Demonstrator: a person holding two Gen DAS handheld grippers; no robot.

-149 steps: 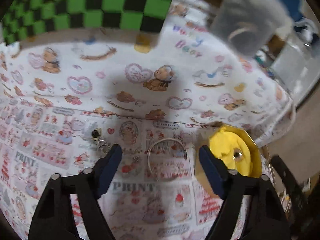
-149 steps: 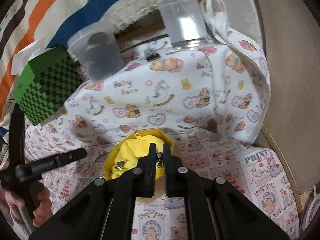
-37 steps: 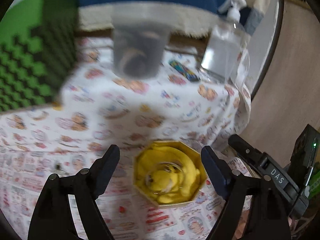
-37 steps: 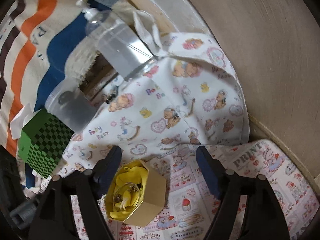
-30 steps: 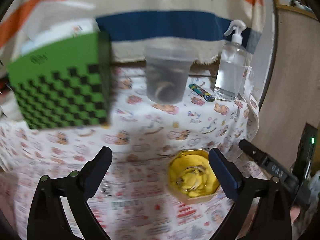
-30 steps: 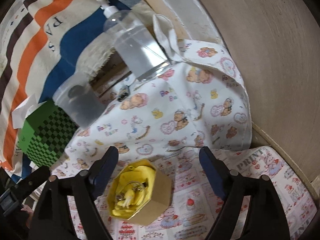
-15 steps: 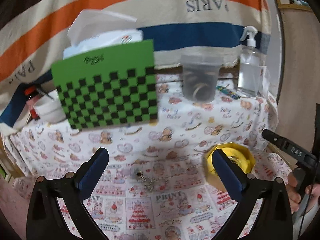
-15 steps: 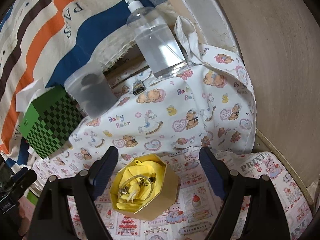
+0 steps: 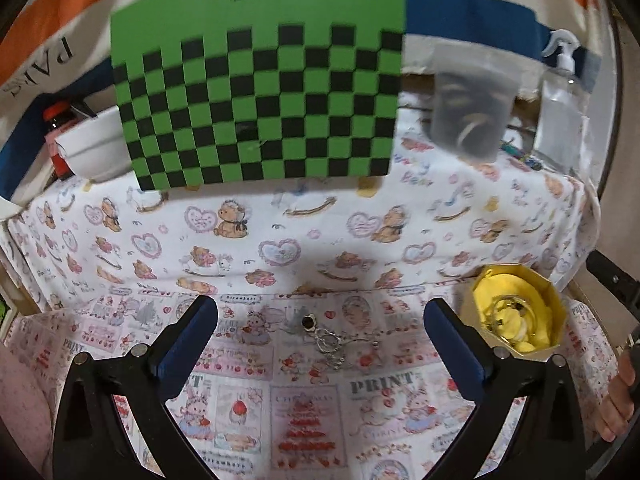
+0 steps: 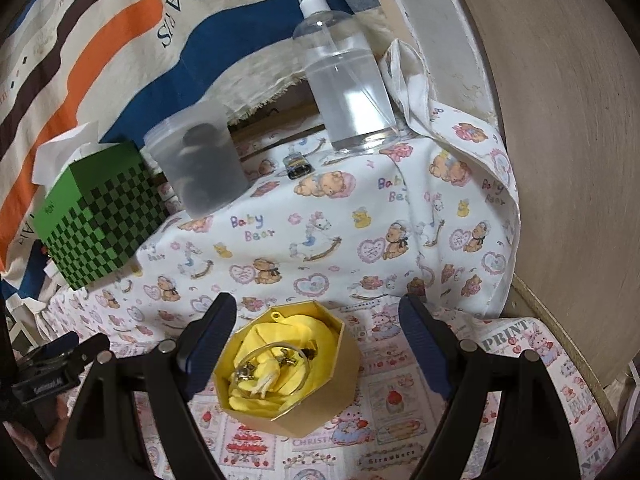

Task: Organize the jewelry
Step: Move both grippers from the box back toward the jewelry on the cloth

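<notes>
- The left gripper (image 9: 320, 328) hangs above the printed tablecloth (image 9: 304, 412) with its blue-padded fingers (image 9: 188, 340) spread wide and nothing between them.
- On the cloth in the gap between those fingers lies a loose cluster of jewelry (image 9: 330, 340): a small dark-stoned ring (image 9: 309, 322) at the upper left, with silvery chain or ring pieces trailing to the lower right; the finer detail is too small to tell.
- To the right of that cluster, just beyond the left gripper's right finger, sits an octagonal cardboard jewelry box (image 9: 516, 312) lined with yellow cloth (image 9: 532, 320).
- The right gripper (image 10: 316, 344) is likewise spread wide and holds nothing; the same box (image 10: 320, 396) sits on the cloth between its fingers, nearer the left one.
- Inside the box, on the yellow cloth (image 10: 288, 344), rests a thin silvery bangle (image 10: 296, 350) with several small metal pieces, apparently earrings or charms, lying inside its loop.
- Farther back on the raised bear-print cloth (image 10: 360, 232) stand a green-and-black checkered tissue box (image 9: 260, 96), a frosted plastic container (image 10: 200, 168) with dark contents, and a clear pump bottle (image 10: 344, 84).
- A small dark object (image 10: 297, 166) lies between the container and the bottle; what it is cannot be made out.
- A white bowl (image 9: 92, 148) sits left of the tissue box in the left wrist view.
- A striped fabric (image 10: 120, 40) printed with "PARIS" hangs behind everything.
</notes>
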